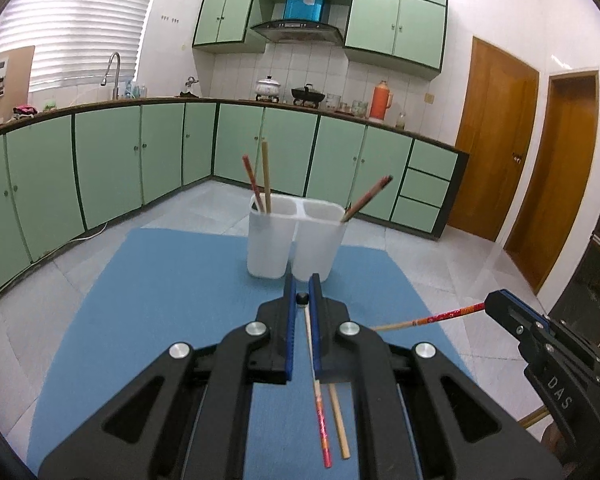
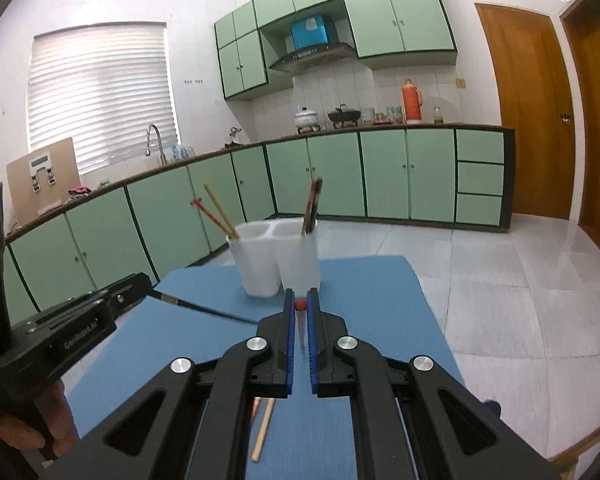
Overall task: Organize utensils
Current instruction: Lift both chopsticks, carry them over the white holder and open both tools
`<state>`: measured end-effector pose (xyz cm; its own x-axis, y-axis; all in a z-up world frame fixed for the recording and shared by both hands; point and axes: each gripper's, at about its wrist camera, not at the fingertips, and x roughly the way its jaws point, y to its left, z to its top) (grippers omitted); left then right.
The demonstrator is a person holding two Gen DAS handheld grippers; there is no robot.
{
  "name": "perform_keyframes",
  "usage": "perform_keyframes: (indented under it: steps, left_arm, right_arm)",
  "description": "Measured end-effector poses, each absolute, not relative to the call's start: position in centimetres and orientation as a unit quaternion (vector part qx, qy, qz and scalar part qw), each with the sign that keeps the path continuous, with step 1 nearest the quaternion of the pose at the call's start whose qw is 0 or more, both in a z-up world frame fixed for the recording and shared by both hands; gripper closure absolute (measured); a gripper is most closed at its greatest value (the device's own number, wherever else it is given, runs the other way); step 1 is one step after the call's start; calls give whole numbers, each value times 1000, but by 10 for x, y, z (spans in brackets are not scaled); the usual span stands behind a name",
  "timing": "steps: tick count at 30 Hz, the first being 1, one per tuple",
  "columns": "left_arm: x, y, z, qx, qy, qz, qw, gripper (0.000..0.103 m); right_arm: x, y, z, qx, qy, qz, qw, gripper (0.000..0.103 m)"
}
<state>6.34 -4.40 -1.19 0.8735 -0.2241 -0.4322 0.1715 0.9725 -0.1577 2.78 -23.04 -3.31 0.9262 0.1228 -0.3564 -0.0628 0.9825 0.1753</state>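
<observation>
A white two-compartment holder point(image 1: 296, 240) stands on the blue mat point(image 1: 172, 300). Its left cup holds a red chopstick point(image 1: 250, 178) and a wooden one; its right cup holds a dark chopstick point(image 1: 366, 198). My left gripper point(image 1: 302, 286) is shut on a black chopstick, seen end-on point(image 1: 301, 298) and from the side in the right wrist view point(image 2: 204, 309). My right gripper point(image 2: 300, 298) is shut on a red chopstick point(image 2: 299, 305), which shows sideways in the left wrist view point(image 1: 432, 319). Both grippers are just in front of the holder point(image 2: 276, 260). A red chopstick point(image 1: 321, 420) and a wooden chopstick point(image 1: 339, 424) lie on the mat below.
The mat point(image 2: 380, 300) covers a table with tiled floor point(image 1: 440, 252) around it. Green cabinets point(image 1: 112, 164) and a counter with pots and a thermos point(image 1: 380, 100) line the far walls. Wooden doors point(image 1: 496, 136) are at right.
</observation>
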Motion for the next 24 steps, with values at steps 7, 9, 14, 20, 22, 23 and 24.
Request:
perform_keyframes:
  steps: [7,9,14,20,22,23,24]
  left_arm:
    - [68,-43,10,-63,211,-107,970,98]
    - [70,-41,15,-66,206,-110,970,98]
    - [76,-34,31,-79,195,-115,971,98]
    - [86,-30,59,-83,162,-118,976,98]
    - [88,-31,69,-84,152,-122,977,98]
    - [90,-31,73,-85,147,-125,978,98]
    - [92,-32,78,-85,141,-127,978,98]
  right_arm:
    - [42,-241,-7,101,176,54,978,97]
    - [48,-243,0,101,173,54,978,97]
    - [60,-247,18,105,167,69,978,97]
    - [75,-245,44,103,144,83,981,97]
    - [78,-244,51,100,136,87,982,97]
    - [80,-242,55,97,132,90,982,97]
    - [82,-241,59,94,128,92,983,97]
